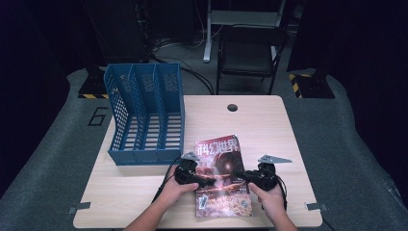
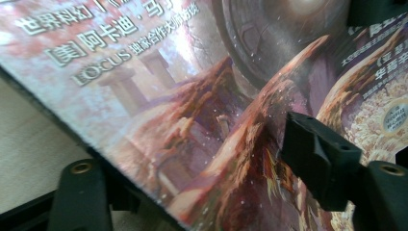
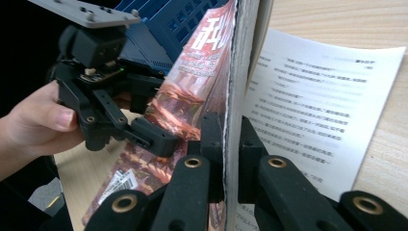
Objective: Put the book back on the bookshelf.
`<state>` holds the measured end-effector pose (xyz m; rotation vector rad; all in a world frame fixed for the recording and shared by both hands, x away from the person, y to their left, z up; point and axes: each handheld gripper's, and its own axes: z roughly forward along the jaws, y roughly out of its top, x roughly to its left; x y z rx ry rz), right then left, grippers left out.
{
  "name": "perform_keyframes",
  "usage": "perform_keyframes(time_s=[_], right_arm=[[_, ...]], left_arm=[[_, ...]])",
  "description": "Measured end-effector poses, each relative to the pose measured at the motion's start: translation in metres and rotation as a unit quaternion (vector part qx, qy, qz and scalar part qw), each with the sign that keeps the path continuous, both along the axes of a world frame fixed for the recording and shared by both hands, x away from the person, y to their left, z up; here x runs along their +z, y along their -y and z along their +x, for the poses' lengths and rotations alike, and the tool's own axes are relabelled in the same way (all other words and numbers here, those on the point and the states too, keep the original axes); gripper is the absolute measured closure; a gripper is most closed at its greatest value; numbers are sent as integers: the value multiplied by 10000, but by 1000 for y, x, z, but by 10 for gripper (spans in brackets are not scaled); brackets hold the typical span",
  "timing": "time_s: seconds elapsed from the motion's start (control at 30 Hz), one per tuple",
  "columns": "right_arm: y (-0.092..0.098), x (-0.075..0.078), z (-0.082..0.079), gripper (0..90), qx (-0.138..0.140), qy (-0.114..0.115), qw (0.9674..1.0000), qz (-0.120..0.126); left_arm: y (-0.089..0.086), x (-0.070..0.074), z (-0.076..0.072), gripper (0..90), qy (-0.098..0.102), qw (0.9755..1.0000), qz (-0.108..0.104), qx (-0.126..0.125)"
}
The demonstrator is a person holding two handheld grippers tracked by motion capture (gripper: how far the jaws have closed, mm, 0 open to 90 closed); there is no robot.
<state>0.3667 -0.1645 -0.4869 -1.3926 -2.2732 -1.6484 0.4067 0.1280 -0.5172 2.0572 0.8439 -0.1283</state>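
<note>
A magazine (image 1: 222,173) with a red illustrated cover lies on the wooden table (image 1: 269,125) near its front edge. My right gripper (image 1: 240,175) is at the magazine's right edge. In the right gripper view my right gripper (image 3: 231,144) is shut on the cover and a sheaf of pages (image 3: 238,72), which stand away from a printed text page (image 3: 317,106) lying flat. My left gripper (image 1: 208,182) is at the magazine's left edge. In the left gripper view my left gripper (image 2: 192,178) has one jaw over the cover (image 2: 192,96) and one under the edge, standing apart.
A blue three-slot file rack (image 1: 144,115) stands on the table's back left, close behind my left hand. A cable hole (image 1: 232,107) sits at the table's back edge. A dark chair (image 1: 250,53) stands beyond the table. Bare tabletop lies right of the magazine.
</note>
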Motion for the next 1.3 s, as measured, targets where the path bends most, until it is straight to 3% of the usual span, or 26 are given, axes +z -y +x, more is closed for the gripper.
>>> perform_keyframes(time_s=[0.13, 0.4, 0.53, 0.7, 0.8, 0.9, 1.03, 1.17, 1.3], right_arm=[[2, 0, 0, 859, -23, -42, 10000, -5], [4, 3, 1, 855, 28, -59, 10000, -22], [4, 3, 2, 846, 50, -88, 9999, -61], [7, 0, 6, 807, 44, -325, 9995, -31], [7, -3, 8, 791, 17, -500, 9987, -16], [6, -4, 10, 786, 21, -554, 9984, -60], [7, -4, 11, 785, 34, -598, 9982, -27], [8, -5, 12, 781, 84, -686, 9976, -6], [5, 0, 12, 763, 216, -652, 9975, -193]], left_arm=[[-4, 9, -3, 428, 100, 9999, -107, 70], [-7, 26, -6, 607, 156, 9998, -60, 45], [-10, 29, -8, 670, -76, 9998, -140, 92], [-11, 34, -10, 724, -268, 9994, -223, 90], [-10, 35, -12, 736, -206, 9996, -165, 69], [-9, 39, -14, 743, -187, 9997, -79, 111], [-10, 41, -15, 755, -191, 9996, -141, 176], [-11, 45, -16, 760, -48, 9999, -64, 144], [-14, 49, -17, 774, 13, 9996, -149, 236]])
